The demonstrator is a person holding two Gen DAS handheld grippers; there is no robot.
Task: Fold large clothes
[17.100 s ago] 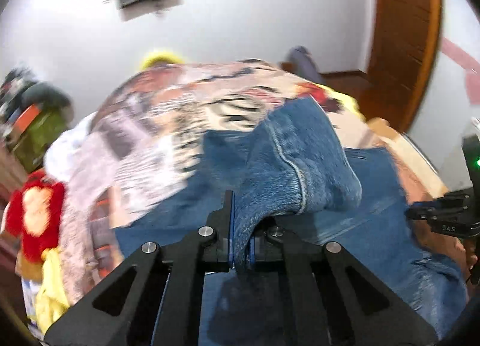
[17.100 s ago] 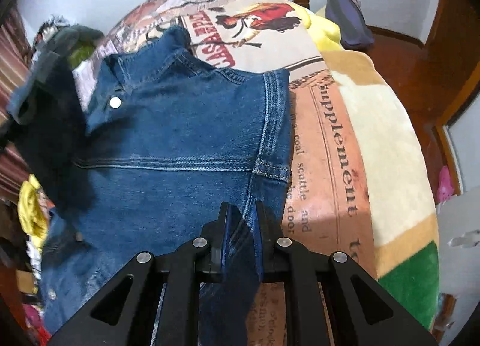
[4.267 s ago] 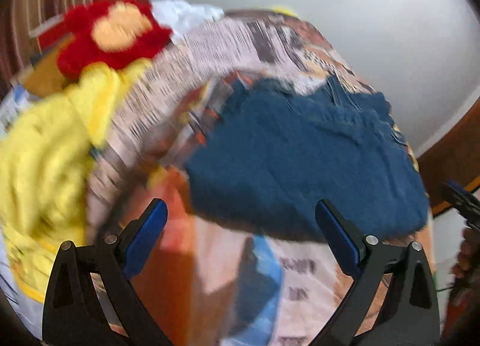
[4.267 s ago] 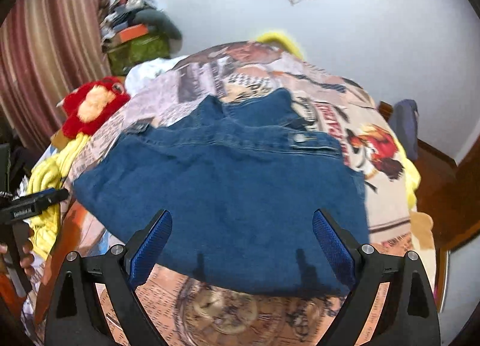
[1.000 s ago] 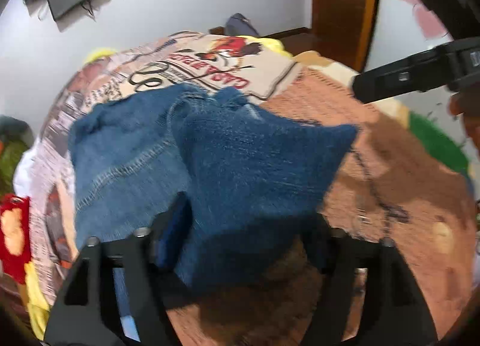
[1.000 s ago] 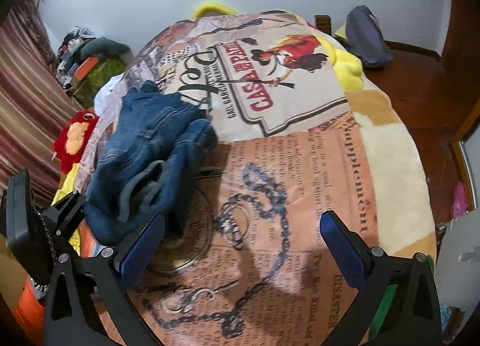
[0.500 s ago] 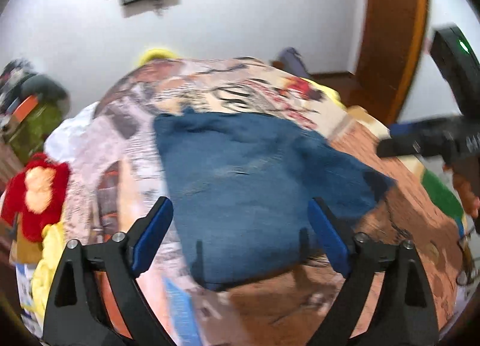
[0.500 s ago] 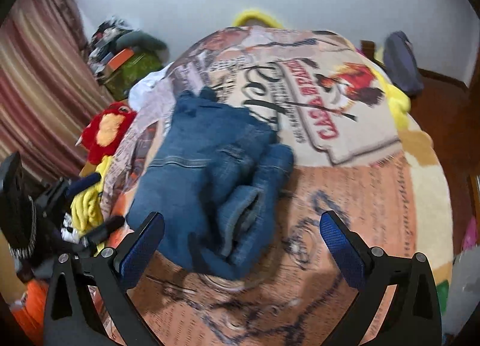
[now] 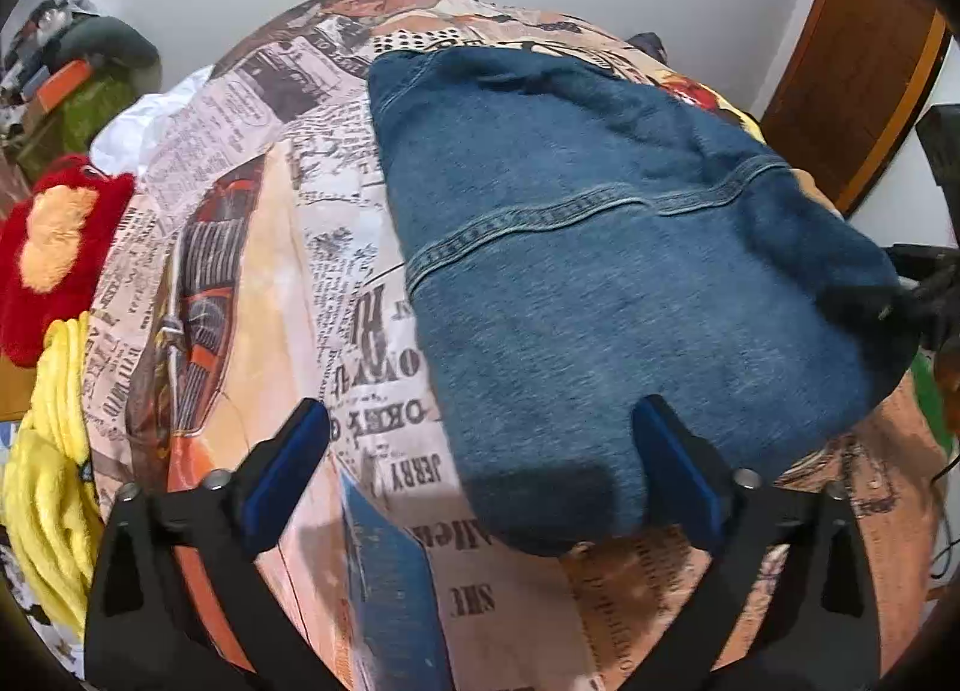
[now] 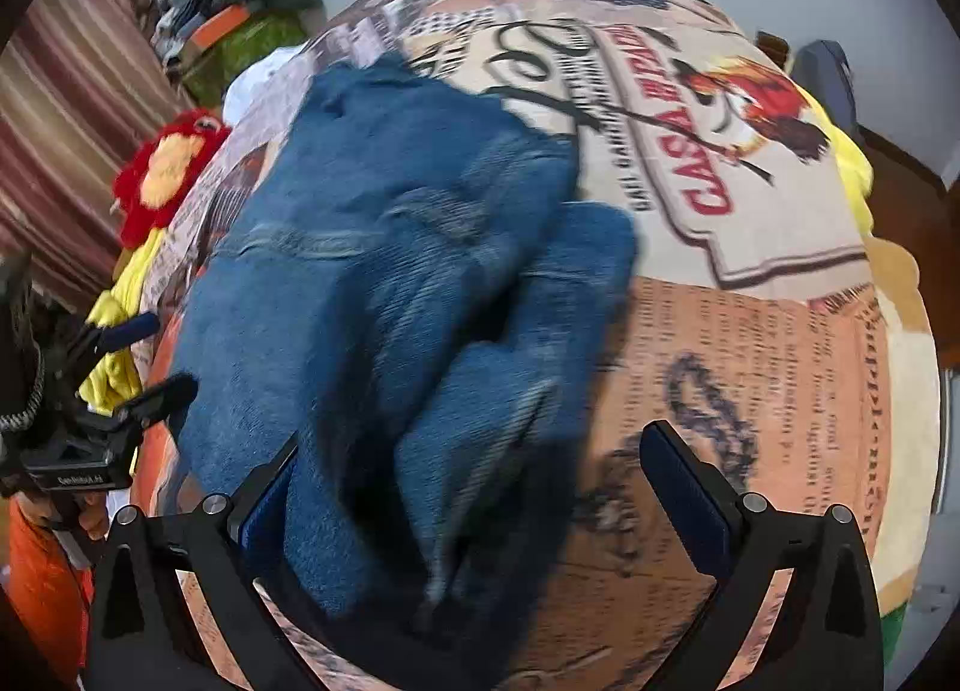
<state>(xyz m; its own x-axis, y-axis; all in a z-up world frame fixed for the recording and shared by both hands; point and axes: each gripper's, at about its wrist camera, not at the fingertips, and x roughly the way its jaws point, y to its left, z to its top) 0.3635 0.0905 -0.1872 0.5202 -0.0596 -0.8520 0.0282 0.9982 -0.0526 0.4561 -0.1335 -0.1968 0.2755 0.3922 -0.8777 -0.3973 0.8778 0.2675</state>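
The blue denim jacket (image 9: 606, 271) lies in a folded bundle on the bed, on top of the newspaper-print blanket (image 9: 336, 247). The left claw (image 9: 486, 469) is spread wide and holds nothing; its right pad sits just at the near edge of the denim. The right claw (image 10: 480, 487) is also spread wide with nothing pinched, and the near end of the bundle pokes in between its two pads. From the left side the bundle looks flat and smooth, with one stitched seam across it. From the right side it looks lumpy, with loose folds bulging out at the edge, though that picture is blurry. Here is what could go wrong. The denim looks thick and stiff, so I think the loose folds could spring open if nobody presses them down. If a claw grabs only the top layer, the lower layers may slide out and the fold falls apart. If a claw bites too deep, it may catch the blanket too and drag it up. The red plush toy (image 9: 54, 247) and the yellow cloth (image 9: 54, 511) lie near the left edge of the bed, so a big swing could knock them.
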